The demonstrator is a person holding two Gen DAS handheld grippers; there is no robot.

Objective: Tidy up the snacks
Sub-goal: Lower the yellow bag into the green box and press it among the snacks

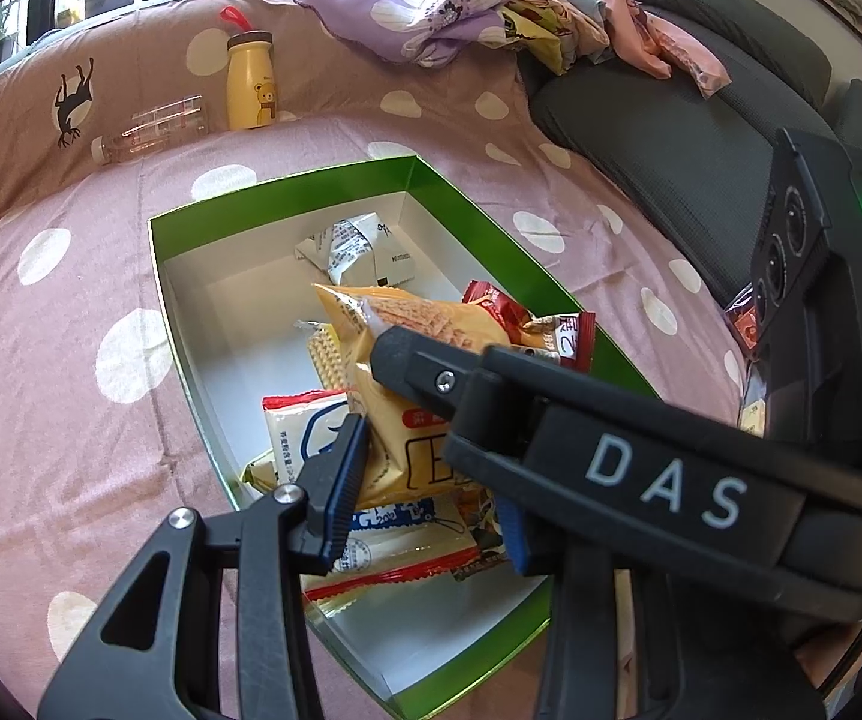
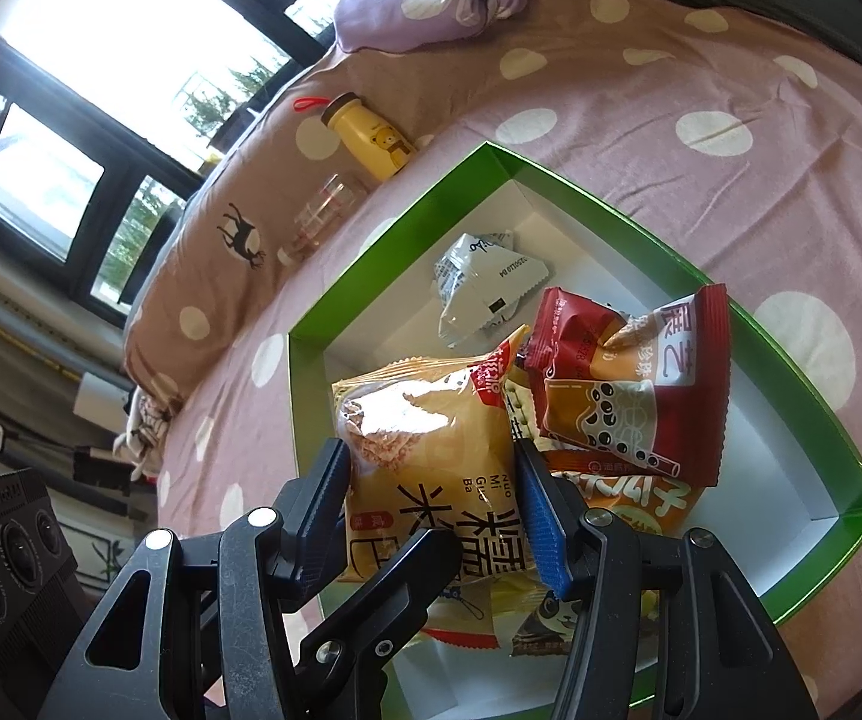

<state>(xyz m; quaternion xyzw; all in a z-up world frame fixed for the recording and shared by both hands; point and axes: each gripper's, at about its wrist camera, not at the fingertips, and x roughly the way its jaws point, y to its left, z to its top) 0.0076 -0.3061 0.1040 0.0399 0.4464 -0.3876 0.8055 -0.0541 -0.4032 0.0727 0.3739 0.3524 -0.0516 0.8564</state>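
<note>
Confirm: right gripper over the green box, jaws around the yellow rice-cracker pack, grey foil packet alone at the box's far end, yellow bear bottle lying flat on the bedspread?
One error: the yellow bear bottle stands upright against the bolster, as the left wrist view shows. The rest holds: the right gripper brackets the yellow rice-cracker pack over the green box, grey foil packet alone at the far end.

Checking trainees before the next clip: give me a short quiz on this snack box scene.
1. True or false: the yellow bottle stands inside the green box.
2. Which packet lies between the fingers of the right gripper? A white, B orange, C red.
3. Fill in: the packet lying alone at the box's far end is ___.
Key: 1 false, it stands outside on the bedspread. 2 B, the orange packet. 3 white, the white packet.
</note>
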